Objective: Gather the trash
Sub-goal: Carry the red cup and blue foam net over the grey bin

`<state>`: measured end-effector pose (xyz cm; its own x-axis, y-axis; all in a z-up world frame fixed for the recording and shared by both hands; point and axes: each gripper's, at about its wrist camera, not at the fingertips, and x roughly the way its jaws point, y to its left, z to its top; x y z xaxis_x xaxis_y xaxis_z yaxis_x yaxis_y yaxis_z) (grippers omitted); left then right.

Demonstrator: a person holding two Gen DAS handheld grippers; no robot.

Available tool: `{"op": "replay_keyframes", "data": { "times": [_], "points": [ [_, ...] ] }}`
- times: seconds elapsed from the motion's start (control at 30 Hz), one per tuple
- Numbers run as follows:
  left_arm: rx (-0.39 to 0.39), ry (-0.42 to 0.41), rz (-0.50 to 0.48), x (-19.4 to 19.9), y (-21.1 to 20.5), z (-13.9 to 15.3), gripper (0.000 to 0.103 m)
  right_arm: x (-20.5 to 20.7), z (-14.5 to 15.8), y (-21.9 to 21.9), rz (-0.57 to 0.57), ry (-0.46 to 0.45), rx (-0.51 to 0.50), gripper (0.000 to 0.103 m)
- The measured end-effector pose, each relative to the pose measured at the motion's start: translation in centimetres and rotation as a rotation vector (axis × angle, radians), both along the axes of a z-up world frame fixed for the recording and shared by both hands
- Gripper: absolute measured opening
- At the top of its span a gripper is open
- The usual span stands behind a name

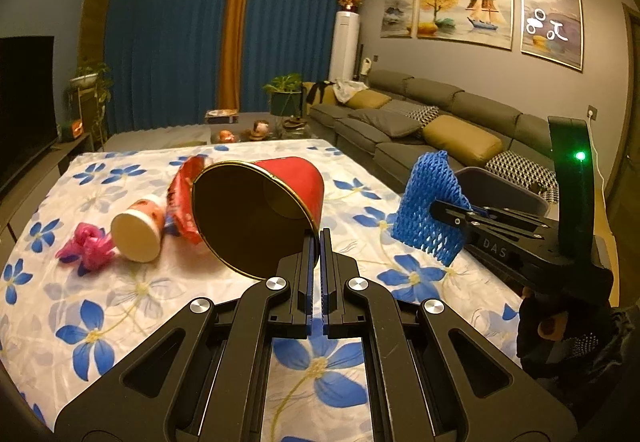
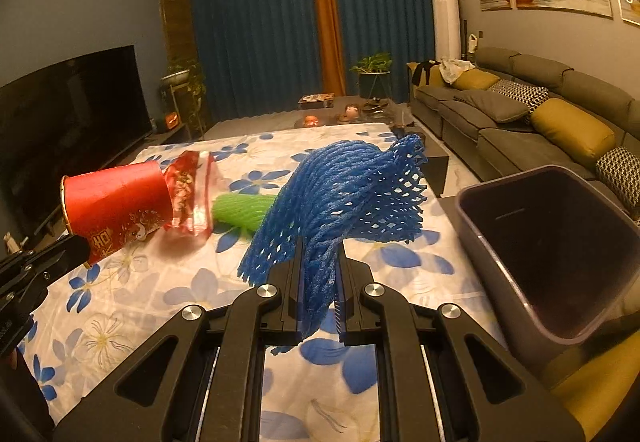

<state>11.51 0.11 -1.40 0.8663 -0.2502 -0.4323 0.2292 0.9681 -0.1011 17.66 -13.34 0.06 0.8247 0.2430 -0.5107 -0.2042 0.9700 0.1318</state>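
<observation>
Currently two pieces of trash are held at once above the table, which is covered by a white cloth with blue flowers. The left gripper has its jaws nearly closed on the rim of a red paper cup, pinching the thin wall so that the cup is lifted and tilted, its mouth turned toward the camera. The right gripper has its jaws narrowed on a blue foam net sleeve, which droops over and between them. A dark bin stands just beside the table on the right.

Left on the cloth are a red foil wrapper, a small paper cup on its side, a knotted pink plastic scrap and a green net sleeve.

Several slips can be foreseen. The cup is gripped only by its edge, so it could pivot or slide out if swung quickly. The springy net could snag on the jaws when released and miss the bin.

Gold Chinese characters and a fish motif are printed on the red cup; the characters cannot be made out with certainty. The letters "DAS" are read on the right gripper's body in the left wrist view.
</observation>
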Motion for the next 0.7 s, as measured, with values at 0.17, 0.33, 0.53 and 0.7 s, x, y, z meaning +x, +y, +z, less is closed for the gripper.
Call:
{"op": "replay_keyframes", "data": {
  "times": [0.17, 0.33, 0.53, 0.7],
  "points": [
    [0.005, -0.004, -0.021, 0.5, -1.3, 0.1, 0.002, -0.2, -0.1, -1.4, -0.02, -0.002, 0.009, 0.013],
    [0.011, -0.002, -0.043, 1.0, -2.8, 0.1, 0.002, -0.4, 0.0, -3.4, -0.05, -0.006, 0.022, 0.013],
    [0.017, -0.005, -0.079, 1.7, -5.0, 0.3, 0.002, -0.8, 0.2, -5.3, -0.095, -0.018, 0.029, 0.013],
    [0.022, -0.017, -0.119, 2.5, -7.1, 0.7, 0.002, -1.0, 0.4, -7.3, -0.138, -0.025, 0.019, 0.013]
  ]
}}
